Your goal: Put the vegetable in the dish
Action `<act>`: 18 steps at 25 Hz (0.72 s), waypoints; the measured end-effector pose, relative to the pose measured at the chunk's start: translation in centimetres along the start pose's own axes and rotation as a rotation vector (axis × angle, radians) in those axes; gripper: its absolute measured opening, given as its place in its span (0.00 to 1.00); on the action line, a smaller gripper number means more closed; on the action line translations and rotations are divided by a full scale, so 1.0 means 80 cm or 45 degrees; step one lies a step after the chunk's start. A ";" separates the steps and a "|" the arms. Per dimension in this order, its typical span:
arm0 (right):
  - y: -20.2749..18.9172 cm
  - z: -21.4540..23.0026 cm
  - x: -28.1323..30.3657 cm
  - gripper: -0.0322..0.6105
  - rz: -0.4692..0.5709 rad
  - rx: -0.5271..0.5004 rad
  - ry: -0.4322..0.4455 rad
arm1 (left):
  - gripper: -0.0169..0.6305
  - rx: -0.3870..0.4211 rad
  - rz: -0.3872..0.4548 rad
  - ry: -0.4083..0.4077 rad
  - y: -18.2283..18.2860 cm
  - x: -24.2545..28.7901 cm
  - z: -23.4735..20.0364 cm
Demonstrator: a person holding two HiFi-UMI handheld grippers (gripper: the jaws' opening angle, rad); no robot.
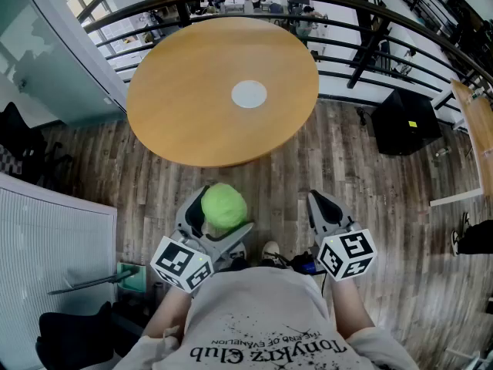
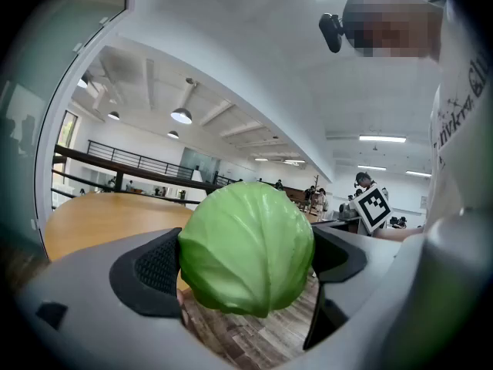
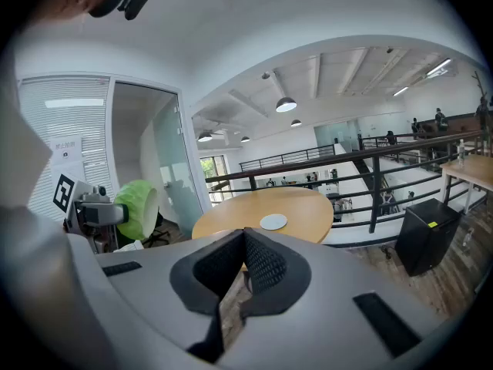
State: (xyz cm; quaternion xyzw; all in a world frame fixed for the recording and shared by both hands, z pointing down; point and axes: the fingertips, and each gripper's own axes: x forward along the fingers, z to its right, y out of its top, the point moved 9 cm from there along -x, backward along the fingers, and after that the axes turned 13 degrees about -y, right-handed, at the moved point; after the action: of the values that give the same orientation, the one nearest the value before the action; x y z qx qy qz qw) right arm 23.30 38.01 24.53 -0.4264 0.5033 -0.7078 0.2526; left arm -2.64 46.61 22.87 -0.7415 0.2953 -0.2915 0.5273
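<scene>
Green cabbage (image 1: 224, 205) sat pinched in my left gripper (image 2: 245, 262), right gripper (image 3: 244, 262) pressed together, plank floor (image 1: 271, 182) before the round table (image 1: 177, 114) edge.

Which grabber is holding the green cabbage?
The left gripper: the cabbage sits squeezed between its wide-apart jaws. The right gripper has its jaws closed together with nothing between them.

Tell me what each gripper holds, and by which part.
The left gripper holds the round green cabbage by its sides, across the middle. The right gripper is shut on nothing.
</scene>
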 end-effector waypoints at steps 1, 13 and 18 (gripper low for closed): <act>0.000 -0.001 0.000 0.07 0.000 0.000 0.000 | 0.80 -0.003 0.003 0.003 0.000 -0.002 -0.001; 0.003 0.000 -0.008 0.07 0.052 0.006 -0.006 | 0.80 0.001 0.023 0.011 0.001 -0.016 0.001; 0.003 -0.001 -0.009 0.07 0.068 0.020 -0.013 | 0.80 0.006 0.019 0.013 -0.001 -0.022 -0.004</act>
State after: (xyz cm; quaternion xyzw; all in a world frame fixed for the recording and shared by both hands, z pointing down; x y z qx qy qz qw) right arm 23.54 38.51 24.05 -0.4145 0.5075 -0.7027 0.2773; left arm -4.00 47.75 22.82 -0.7365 0.3029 -0.2919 0.5298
